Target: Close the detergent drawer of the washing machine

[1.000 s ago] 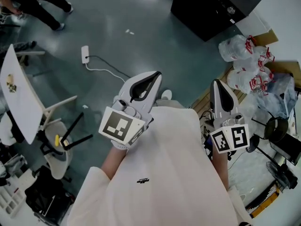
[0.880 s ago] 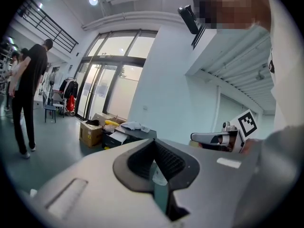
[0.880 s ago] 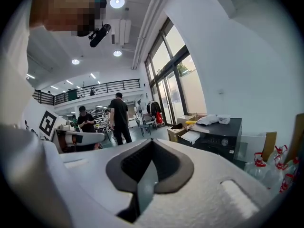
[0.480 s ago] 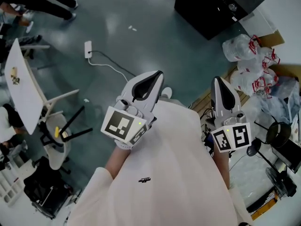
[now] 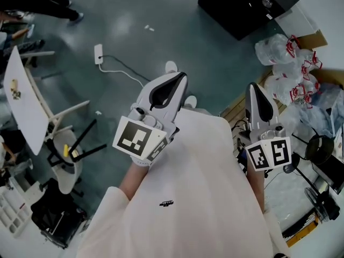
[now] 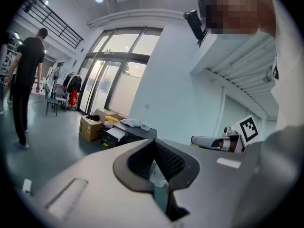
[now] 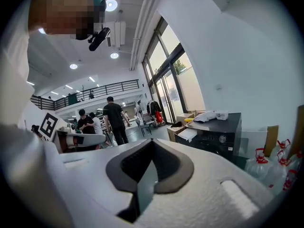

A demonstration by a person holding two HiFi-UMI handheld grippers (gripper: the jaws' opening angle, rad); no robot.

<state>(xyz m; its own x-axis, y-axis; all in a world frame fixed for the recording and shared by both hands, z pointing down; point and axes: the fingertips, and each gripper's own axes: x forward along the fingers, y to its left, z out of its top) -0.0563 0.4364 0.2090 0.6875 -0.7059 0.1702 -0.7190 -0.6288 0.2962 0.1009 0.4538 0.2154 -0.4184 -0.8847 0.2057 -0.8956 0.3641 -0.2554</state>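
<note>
The task looks not yet begun: the left gripper (image 5: 177, 79) and right gripper (image 5: 253, 87) hang at the person's chest, each with jaws pressed together on nothing. Both are well apart from the black machine (image 5: 247, 7) across the floor, which I take for the washer. Next I must get up to it and find the drawer, which no view shows, so I cannot tell how far it stands out.

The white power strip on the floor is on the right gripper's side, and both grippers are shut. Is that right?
Not quite. The white power strip lies on the side of the left gripper, not the right gripper, as the head view shows. Both grippers are shut.
</note>
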